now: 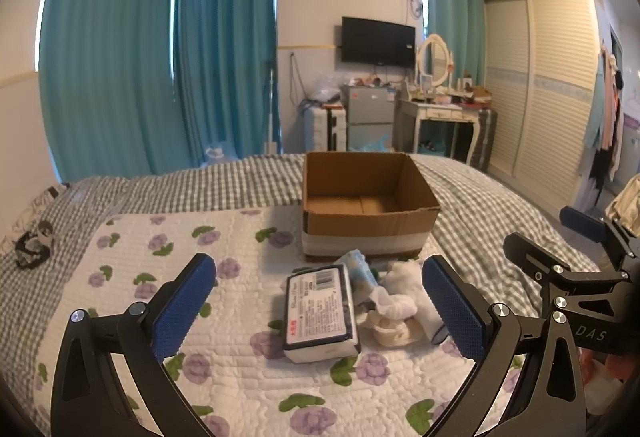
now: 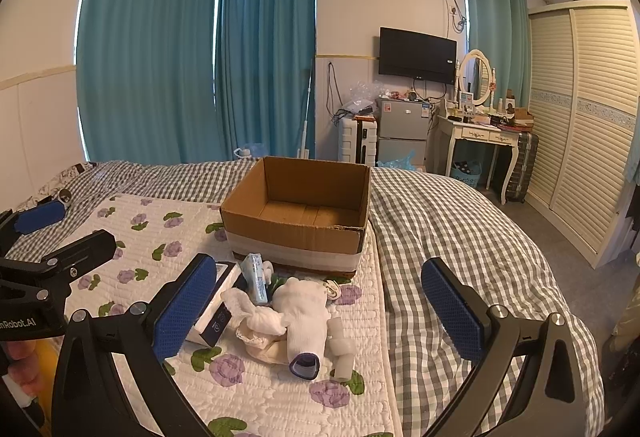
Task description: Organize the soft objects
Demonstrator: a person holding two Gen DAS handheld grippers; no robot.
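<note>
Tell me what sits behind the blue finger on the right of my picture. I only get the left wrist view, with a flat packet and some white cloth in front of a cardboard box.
Observer: The right wrist view shows a white sock lying there, with its dark blue toe pointing toward the camera.
Operator: Is anything else next to it?
Observer: Yes, small white tube-like pieces lie on the quilt just right of the sock's toe. I cannot tell what they are.
</note>
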